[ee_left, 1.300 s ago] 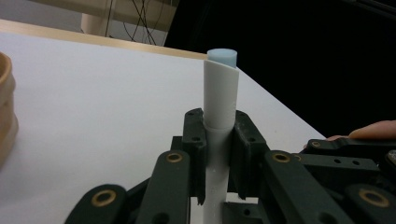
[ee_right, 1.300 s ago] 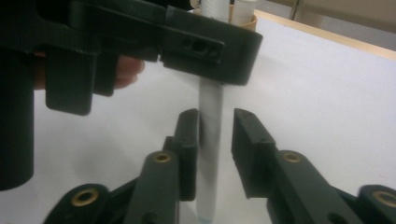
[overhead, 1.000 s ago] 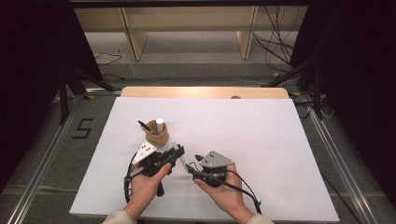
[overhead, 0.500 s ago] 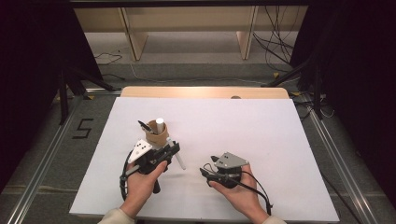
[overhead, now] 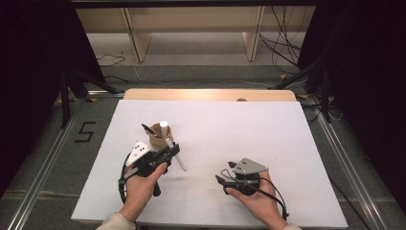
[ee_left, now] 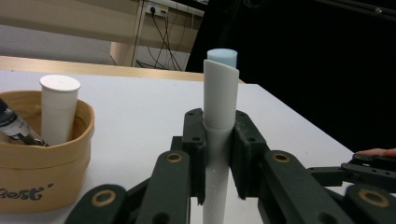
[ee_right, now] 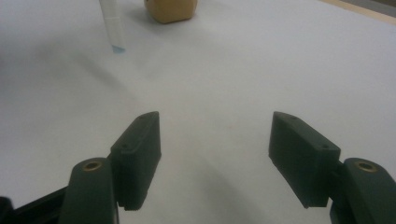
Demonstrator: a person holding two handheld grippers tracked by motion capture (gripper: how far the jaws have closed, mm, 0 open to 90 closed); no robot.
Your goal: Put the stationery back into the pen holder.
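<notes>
I see the white marker point(overhead: 175, 154) clamped in my left gripper point(overhead: 168, 152), jaws closed on its barrel. In the high view its long axis runs from far-left to near-right, the lower end tilting down toward the white surface point(overhead: 268, 139) to the right of the gripper. It sits just near of the tan cup point(overhead: 158, 140), apart from it.

In the left gripper view the marker point(ee_left: 218, 140) stands straight up between the jaws, gripped around mid-barrel, and I can read a pale blue tip at its far end, which the high view is too small to show. The same view shows the cup point(ee_left: 42, 163) to the left, holding a white capped tube point(ee_left: 59, 108) and a dark pen point(ee_left: 16, 127).

My right gripper point(overhead: 224, 178) rests low over the near-right part of the surface, well apart from the left one. In the right gripper view its jaws point(ee_right: 212, 158) stand wide apart with nothing between them; far off I see the marker's blue end point(ee_right: 118, 48) hanging just above the surface point(ee_right: 261, 70), cup point(ee_right: 171, 10) behind it.
</notes>
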